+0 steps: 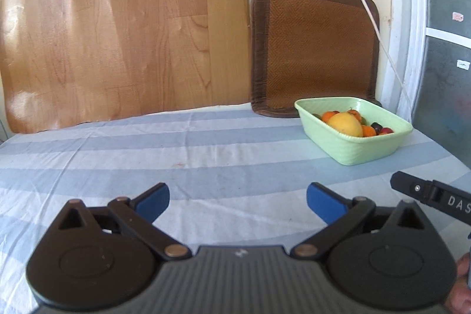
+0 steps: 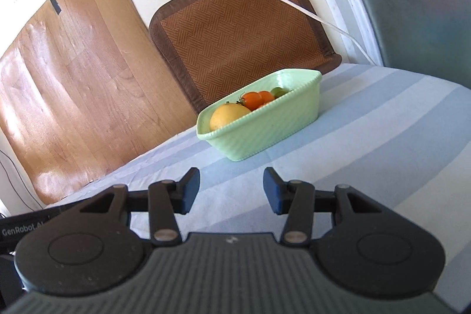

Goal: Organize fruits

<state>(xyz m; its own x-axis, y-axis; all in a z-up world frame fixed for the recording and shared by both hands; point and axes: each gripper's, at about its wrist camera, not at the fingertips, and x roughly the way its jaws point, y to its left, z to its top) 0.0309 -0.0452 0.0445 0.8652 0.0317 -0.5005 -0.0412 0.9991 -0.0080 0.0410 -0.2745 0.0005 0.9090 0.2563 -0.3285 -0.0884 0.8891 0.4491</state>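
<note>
I see a light green tub point(image 1: 362, 147) sitting on my striped cloth point(image 1: 176, 149), over to the right and near the back wall. The fruit is all inside it: a big yellow fruit point(image 1: 346, 124) in the middle, small orange ones point(image 2: 253, 99) around it, a green one point(image 2: 278, 91) at the far end, and some dark red ones point(image 1: 382, 129) on the other side (I can't tell what kind they are). My left gripper point(image 1: 238, 202) has its blue pads spread very wide, with nothing between them, just cloth below. My right gripper point(image 2: 231, 190) has its pads about halfway apart, and it holds nothing too. Both sit well short of the tub. A brown woven mat point(image 2: 235, 40) leans on the wall behind the tub, beside a wooden board point(image 1: 117, 28).
</note>
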